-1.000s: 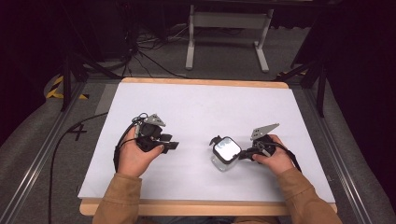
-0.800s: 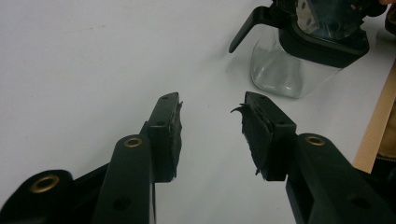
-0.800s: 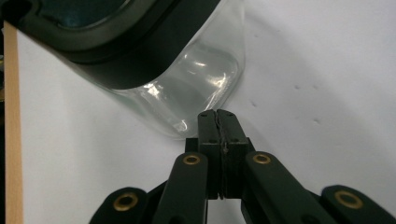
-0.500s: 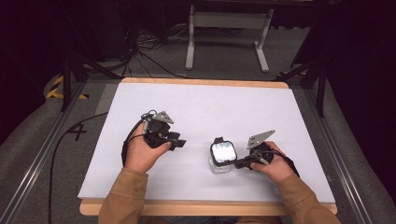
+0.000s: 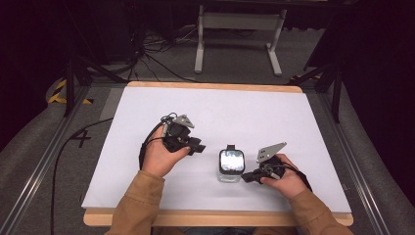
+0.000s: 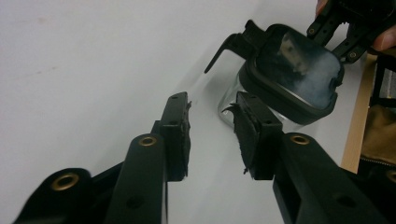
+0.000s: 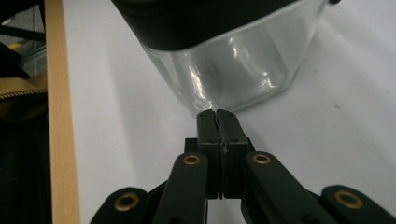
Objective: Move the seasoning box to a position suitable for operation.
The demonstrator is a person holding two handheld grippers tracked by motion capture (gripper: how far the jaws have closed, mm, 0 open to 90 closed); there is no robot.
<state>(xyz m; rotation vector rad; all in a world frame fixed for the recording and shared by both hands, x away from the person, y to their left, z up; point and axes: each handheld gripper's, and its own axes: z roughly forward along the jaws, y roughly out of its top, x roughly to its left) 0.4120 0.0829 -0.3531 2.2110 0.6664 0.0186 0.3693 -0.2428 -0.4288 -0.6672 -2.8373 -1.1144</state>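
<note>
Jar (image 5: 231, 166) stands upright on the white worktop (image 5: 274, 117), near the front edge, a little right of centre. Clear glass body, black lid with a latch on its far side. It sits between your 2 grippers.

Your left gripper (image 5: 196, 147) is just left of the jar, near it but apart. In the left gripper view its jaws have just been closing and stand part spread, with nothing between the pads (image 6: 180, 135); the jar (image 6: 289, 74) lies just beyond the right-hand jaw.

Your right gripper (image 5: 247, 177) is at the jar's right front corner. In the right gripper view its jaws are pressed together on nothing, with the tips (image 7: 218, 116) at the foot of the glass wall (image 7: 243, 70); contact cannot be told.
</note>
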